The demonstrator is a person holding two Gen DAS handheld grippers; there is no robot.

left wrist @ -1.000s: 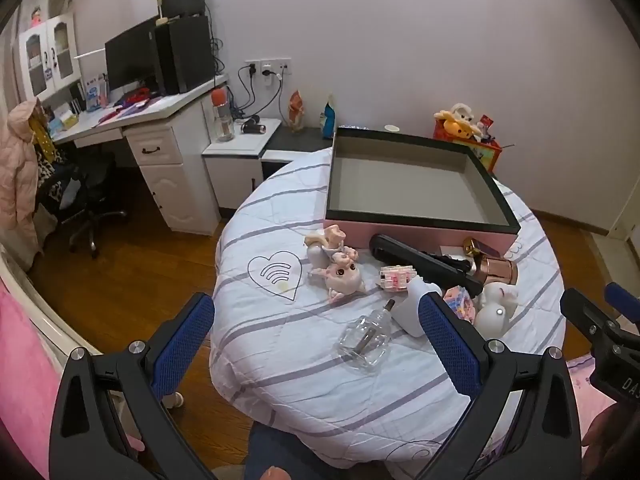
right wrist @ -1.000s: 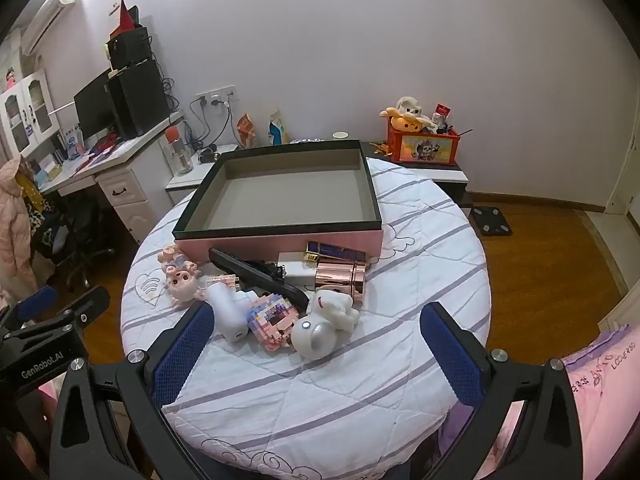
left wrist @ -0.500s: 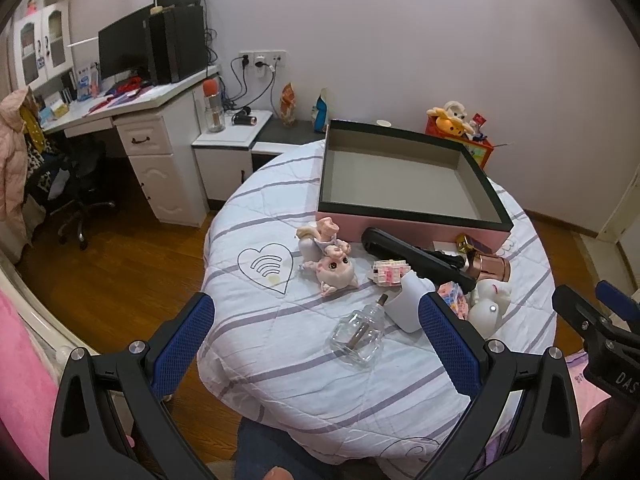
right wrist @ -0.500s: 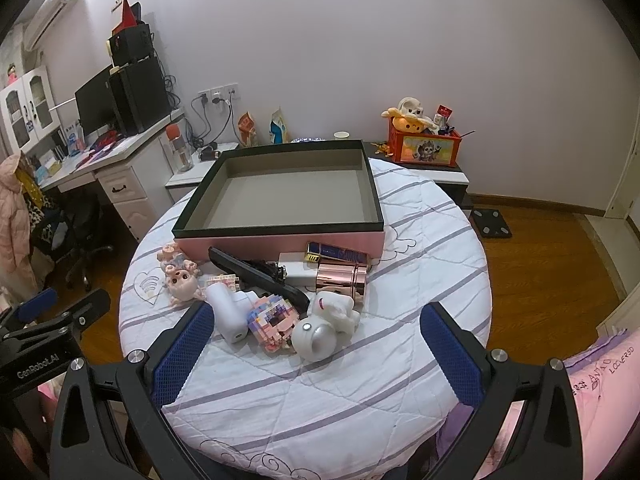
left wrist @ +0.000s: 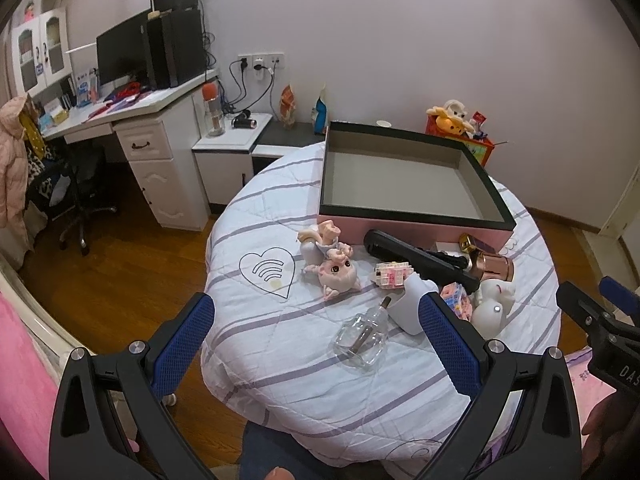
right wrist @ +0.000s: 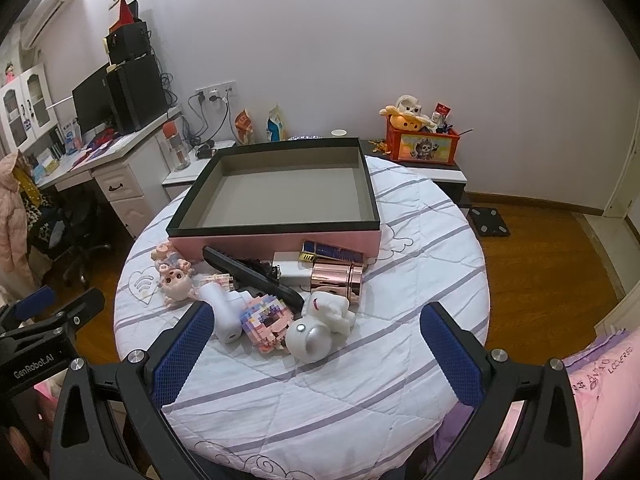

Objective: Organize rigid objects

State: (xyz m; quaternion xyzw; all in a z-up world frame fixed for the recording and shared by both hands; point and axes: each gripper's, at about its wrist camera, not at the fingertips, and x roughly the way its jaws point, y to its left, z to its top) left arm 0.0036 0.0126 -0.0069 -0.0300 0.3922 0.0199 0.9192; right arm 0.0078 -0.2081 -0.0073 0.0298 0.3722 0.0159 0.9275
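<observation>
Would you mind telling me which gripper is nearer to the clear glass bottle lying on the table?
Left. The glass bottle lies just ahead between the left gripper fingers; the right gripper hangs off to its right, where the bottle is out of view.

The left gripper [left wrist: 316, 334] is hovering with jaws spread wide over the tabletop [left wrist: 256, 344]. A clear glass bottle [left wrist: 362, 338] is lying between them, the pink box [left wrist: 408, 228] sitting at twelve o'clock.

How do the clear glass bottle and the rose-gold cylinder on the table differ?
The glass bottle is transparent; the rose-gold cylinder is opaque and shiny. The bottle lies alone near the table's front; the cylinder lies among the clutter by the pink box. Both lie on their sides.
</observation>
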